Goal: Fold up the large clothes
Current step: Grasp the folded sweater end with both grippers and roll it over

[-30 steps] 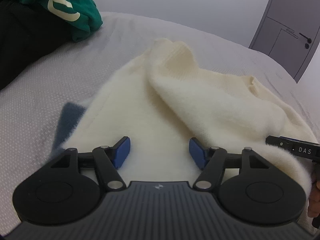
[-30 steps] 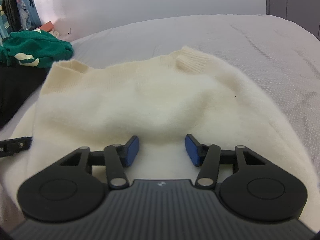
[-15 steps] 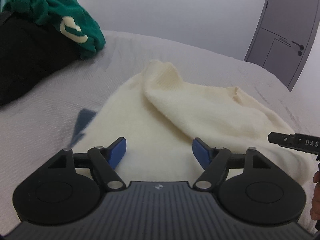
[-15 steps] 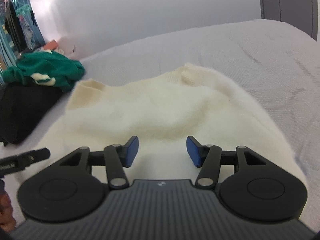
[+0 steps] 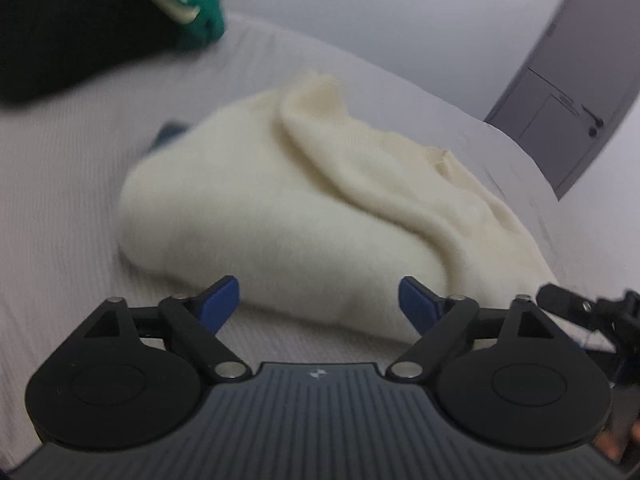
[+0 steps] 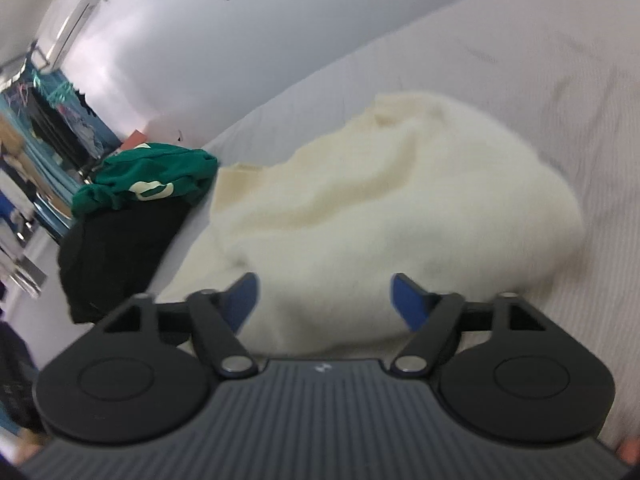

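Over the last second both tools had pulled back from the cream sweater [image 5: 304, 216]. Earlier their blue pads sat low over the knit; at this moment the left tool [image 5: 319, 306] hung off the near edge of the garment with bare bedsheet [image 5: 60, 208] showing under its left pad, and the right tool [image 6: 324, 300] hovered just before the near hem. Both were spread wide and held nothing. Both views had also swung and blurred, so the tools were likely moving. My reading is that one fold had just been laid and released, and that the hands were backing off to judge the bundle or to pick a new grip.

The sweater lay on the bed, near its middle, as a thick, rounded bundle rather than a flat sheet. It was a soft, fuzzy knit, with a ribbed cuff or collar edge at the far side and a heavy roll of fabric running diagonally across the top in the left view. The folded near edge looked plump and loose, so it would probably sag or spring open if left unpressed. The sheet was pale grey with a fine dotted or ribbed weave. At the far left sat a green garment [image 6: 144, 180] with a pale printed mark, on top of black clothing [image 6: 116, 252], well apart from the sweater.
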`<state>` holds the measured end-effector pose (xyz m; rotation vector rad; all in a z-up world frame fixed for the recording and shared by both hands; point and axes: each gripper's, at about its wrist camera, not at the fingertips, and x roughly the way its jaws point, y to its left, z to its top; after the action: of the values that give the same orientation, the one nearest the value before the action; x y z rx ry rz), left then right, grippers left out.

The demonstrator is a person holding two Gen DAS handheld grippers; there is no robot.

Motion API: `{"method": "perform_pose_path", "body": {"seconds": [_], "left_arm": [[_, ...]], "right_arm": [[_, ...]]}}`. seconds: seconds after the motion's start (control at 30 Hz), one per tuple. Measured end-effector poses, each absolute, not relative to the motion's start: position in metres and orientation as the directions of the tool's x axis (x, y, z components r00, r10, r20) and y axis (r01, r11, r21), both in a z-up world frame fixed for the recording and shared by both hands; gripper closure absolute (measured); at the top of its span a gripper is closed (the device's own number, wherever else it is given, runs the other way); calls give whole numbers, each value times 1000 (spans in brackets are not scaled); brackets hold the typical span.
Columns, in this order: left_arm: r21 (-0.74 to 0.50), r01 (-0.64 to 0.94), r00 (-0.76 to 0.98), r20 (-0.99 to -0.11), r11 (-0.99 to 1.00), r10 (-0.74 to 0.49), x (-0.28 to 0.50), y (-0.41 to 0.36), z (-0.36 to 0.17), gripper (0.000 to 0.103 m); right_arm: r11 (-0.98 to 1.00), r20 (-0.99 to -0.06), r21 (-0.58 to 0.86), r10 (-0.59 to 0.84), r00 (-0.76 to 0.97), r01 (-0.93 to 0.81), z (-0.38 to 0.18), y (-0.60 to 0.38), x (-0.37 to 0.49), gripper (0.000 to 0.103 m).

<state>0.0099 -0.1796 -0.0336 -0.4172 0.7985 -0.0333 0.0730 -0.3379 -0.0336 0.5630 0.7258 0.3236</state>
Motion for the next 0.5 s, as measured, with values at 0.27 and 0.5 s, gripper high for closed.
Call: {"method": "perform_pose_path", "body": {"seconds": [0.27,0.5], "left_arm": [[-529,-316,691,-697,788,-191,7,-137,-55,5],[-697,-375,701,-645,612,-305,11,-109,-78,5]], "right_arm": [[687,-565,724,542,622,58,-75,-346,101,15],[359,-441,894,592,674,269,-119,-376,117,12]]}}
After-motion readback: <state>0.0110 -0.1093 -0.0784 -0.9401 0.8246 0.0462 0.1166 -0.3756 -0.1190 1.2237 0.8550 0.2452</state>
